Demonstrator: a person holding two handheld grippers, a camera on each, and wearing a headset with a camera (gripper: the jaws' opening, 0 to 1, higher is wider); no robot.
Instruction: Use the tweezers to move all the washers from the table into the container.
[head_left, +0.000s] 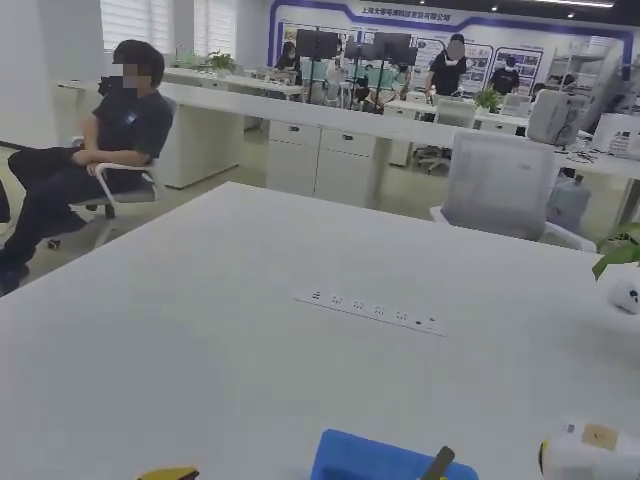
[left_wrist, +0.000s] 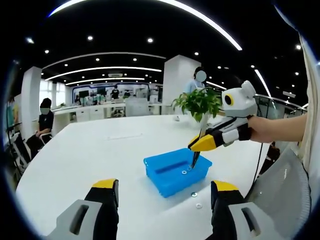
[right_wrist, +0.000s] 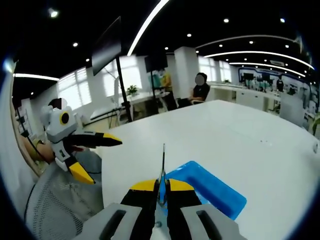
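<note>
A blue container (left_wrist: 177, 172) sits on the white table (left_wrist: 100, 150), just ahead of my left gripper (left_wrist: 164, 192), which is open and holds nothing. My right gripper (left_wrist: 202, 144) reaches in from the right, shut on dark tweezers (left_wrist: 195, 159) whose tips point down into the container. Two washers (left_wrist: 186, 171) lie inside it. Two more washers (left_wrist: 196, 199) rest on the table by its near corner. In the right gripper view my right gripper (right_wrist: 162, 187) clamps the tweezers (right_wrist: 163, 165) above the container (right_wrist: 212, 190), and the left gripper (right_wrist: 97, 157) is to the left. The container's edge (head_left: 385, 460) and the tweezers (head_left: 437, 465) show in the head view.
A power strip (head_left: 370, 310) is set into the table's middle. A potted plant (left_wrist: 197, 102) stands at the table's far edge, with a mesh chair (head_left: 500, 185) beyond. A seated person (head_left: 110, 150) is off to the left. More desks and people fill the back.
</note>
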